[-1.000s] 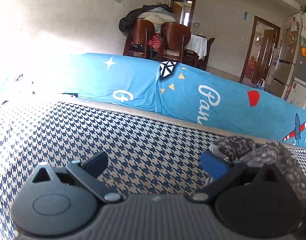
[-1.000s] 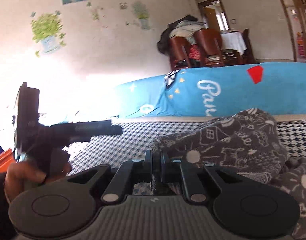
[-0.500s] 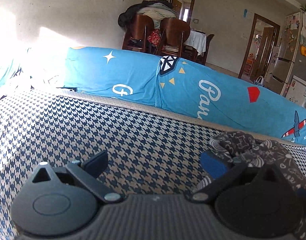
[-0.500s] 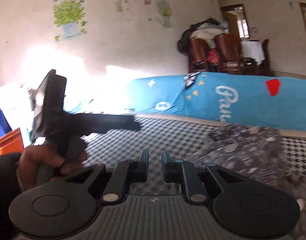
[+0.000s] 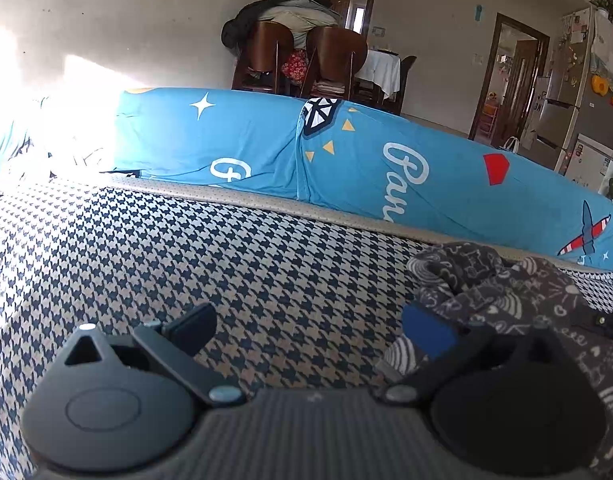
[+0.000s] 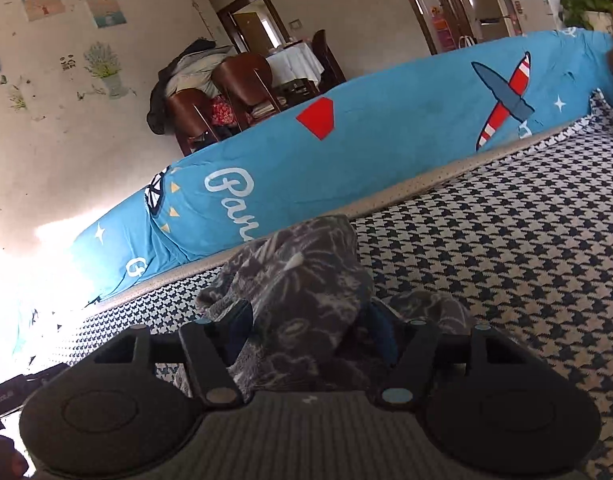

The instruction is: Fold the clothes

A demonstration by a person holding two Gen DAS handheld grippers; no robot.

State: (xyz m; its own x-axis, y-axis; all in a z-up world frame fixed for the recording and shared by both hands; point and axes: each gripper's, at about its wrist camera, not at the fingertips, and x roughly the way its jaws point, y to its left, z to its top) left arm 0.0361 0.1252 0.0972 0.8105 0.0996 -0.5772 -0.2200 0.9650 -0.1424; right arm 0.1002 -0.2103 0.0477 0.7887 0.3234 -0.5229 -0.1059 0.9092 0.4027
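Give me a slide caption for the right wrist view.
Right claw opening around a bunched grey patterned garment on the houndstooth cover.

A dark grey garment printed with pale doodles of clouds, hearts and flowers is seen crumpled in a loose heap, unfolded. It is bunched up into a rounded mound with folds and creases showing. It is laid on a blue-and-cream houndstooth cover, near a cream piped edge.
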